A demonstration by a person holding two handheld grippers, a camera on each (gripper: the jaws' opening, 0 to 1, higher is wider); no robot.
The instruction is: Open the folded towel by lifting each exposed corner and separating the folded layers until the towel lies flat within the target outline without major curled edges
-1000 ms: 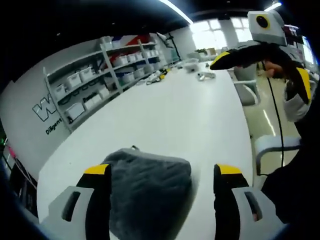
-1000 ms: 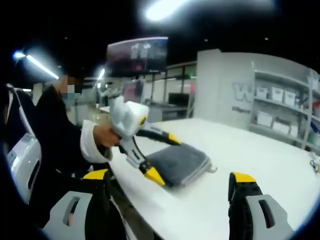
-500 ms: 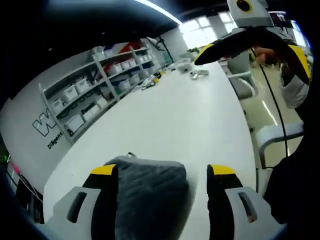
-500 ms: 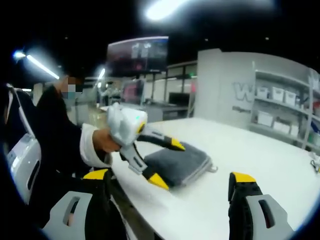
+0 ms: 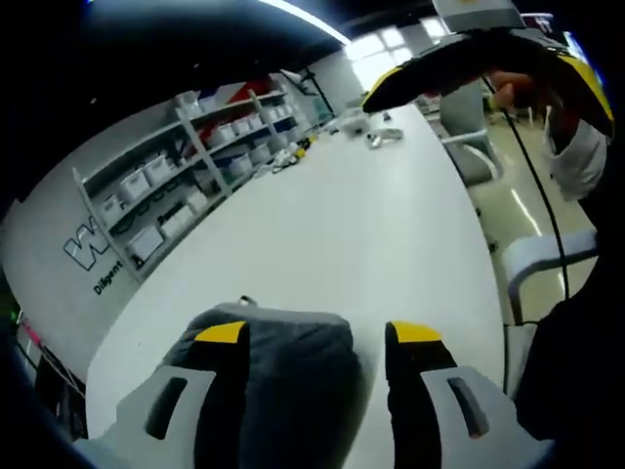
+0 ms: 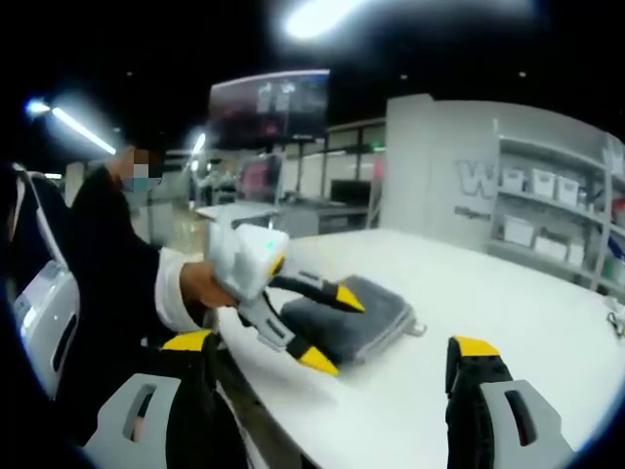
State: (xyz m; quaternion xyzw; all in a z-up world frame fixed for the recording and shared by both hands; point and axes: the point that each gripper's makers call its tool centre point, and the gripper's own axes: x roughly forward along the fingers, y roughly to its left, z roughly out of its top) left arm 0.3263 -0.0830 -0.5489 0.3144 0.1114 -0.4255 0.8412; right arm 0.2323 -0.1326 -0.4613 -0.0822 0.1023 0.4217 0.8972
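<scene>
Towel [image 5: 278, 376], grey, folded thick, lies on the white table [image 5: 361, 215] near its edge. Left gripper view: left gripper [image 5: 317, 337] jaws parted wide, yellow tips straddling the towel's near part; towel fills most of the gap between them. Contact with the cloth cannot be told. Right gripper [image 5: 459, 63] hangs above the far end of the table, well apart from the towel. Shelving with white bins [image 5: 186, 176] along the wall; an office chair [image 5: 469, 147] beside the table.

Right gripper view: right gripper [image 6: 332, 347] jaws spread wide, nothing between them, off the table. Left gripper [image 6: 327, 327] in a person's hand [image 6: 200, 288], its jaws open around the towel's [image 6: 356, 322] end, one yellow tip above, one at the table edge.
</scene>
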